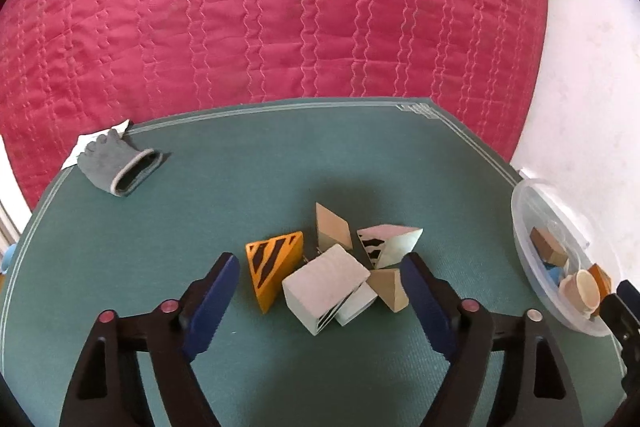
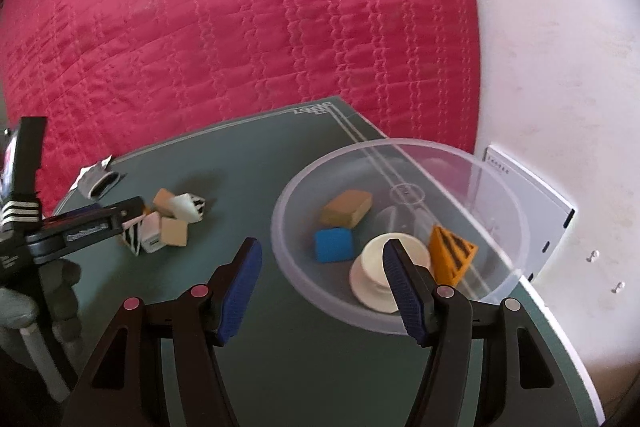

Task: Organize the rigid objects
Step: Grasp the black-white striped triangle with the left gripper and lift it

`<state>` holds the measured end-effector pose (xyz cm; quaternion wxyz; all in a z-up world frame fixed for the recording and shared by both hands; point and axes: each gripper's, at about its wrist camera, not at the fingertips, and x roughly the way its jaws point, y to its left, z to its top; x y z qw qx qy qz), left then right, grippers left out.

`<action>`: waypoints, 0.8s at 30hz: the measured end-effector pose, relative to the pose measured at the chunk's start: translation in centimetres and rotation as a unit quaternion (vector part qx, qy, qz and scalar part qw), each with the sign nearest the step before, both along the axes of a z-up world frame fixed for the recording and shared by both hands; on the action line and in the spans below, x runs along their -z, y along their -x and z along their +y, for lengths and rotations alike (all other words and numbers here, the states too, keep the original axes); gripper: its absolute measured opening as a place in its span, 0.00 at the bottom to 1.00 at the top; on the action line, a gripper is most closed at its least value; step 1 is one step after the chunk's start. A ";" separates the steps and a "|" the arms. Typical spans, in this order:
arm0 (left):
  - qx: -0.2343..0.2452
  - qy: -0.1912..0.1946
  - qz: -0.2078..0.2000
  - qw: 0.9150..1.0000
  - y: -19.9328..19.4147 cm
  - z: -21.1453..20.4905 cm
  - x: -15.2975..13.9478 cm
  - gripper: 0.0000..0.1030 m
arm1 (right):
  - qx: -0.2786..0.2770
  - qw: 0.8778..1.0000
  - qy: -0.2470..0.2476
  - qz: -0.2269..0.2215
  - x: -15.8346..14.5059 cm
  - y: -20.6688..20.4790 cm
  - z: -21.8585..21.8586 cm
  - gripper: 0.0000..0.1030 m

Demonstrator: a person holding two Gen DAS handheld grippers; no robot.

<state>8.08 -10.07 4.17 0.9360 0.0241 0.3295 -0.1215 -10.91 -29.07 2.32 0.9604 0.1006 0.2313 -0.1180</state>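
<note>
Several wooden blocks lie clustered on the green mat (image 1: 240,195): an orange striped wedge (image 1: 274,267), a white cube (image 1: 324,287), a pink striped wedge (image 1: 386,243) and plain tan pieces (image 1: 332,229). My left gripper (image 1: 320,273) is open, its fingers either side of the cluster, just above it. A clear plastic bowl (image 2: 500,195) holds a tan block (image 2: 347,207), a blue block (image 2: 334,244), a white round piece (image 2: 370,279) and an orange striped wedge (image 2: 452,253). My right gripper (image 2: 320,259) is open and empty at the bowl's near rim.
A grey glove (image 1: 116,165) lies at the mat's far left edge on white paper. The red quilted cover (image 1: 280,7) spreads beyond the mat. A white sheet (image 2: 532,199) lies under the bowl's right side. The left gripper and gloved hand (image 2: 52,235) show in the right wrist view.
</note>
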 end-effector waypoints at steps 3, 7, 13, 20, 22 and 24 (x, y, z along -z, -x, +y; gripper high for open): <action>0.003 0.002 0.018 1.000 -0.7 0.0 1.0 0.71 | -0.009 1.000 0.000 0.001 0.1 0.0 0.5 0.62; 0.002 0.001 0.019 1.000 -0.8 0.3 1.3 0.66 | -0.024 1.000 0.001 0.007 0.3 -0.2 1.3 0.62; 0.017 0.000 0.014 1.000 -0.5 0.1 1.2 0.51 | -0.042 0.999 0.006 0.013 0.6 -0.4 2.5 0.62; 0.020 0.012 0.020 1.000 0.3 0.7 0.9 0.51 | -0.053 0.998 0.008 0.019 0.9 -0.4 3.4 0.62; 0.021 0.016 0.020 0.999 0.9 0.9 0.8 0.51 | -0.056 0.998 0.008 0.022 1.0 -0.4 3.5 0.62; 0.024 0.016 0.019 0.999 1.6 1.1 0.7 0.51 | -0.059 0.998 0.008 0.024 1.1 -0.4 3.7 0.62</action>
